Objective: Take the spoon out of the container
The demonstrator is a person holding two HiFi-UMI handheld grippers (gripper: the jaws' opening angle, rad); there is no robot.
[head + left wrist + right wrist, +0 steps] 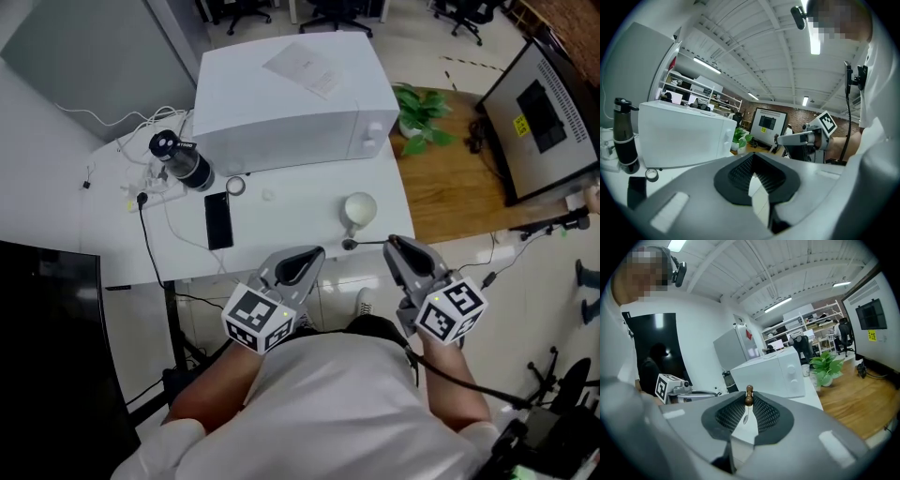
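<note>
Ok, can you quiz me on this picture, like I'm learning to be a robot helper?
1. True or false: the left gripper holds the spoon.
2. In the head view, what stands left of the microwave? A plant, B black bottle, C chair.
3. Which gripper has its jaws closed on the spoon?
Key: 1 false; 2 B; 3 the right gripper.

Smooth white microwave [281, 112], matt white table [281, 202], glossy black phone [218, 221], wood-grain floor [450, 187], wooden-tipped spoon [749, 399]
</note>
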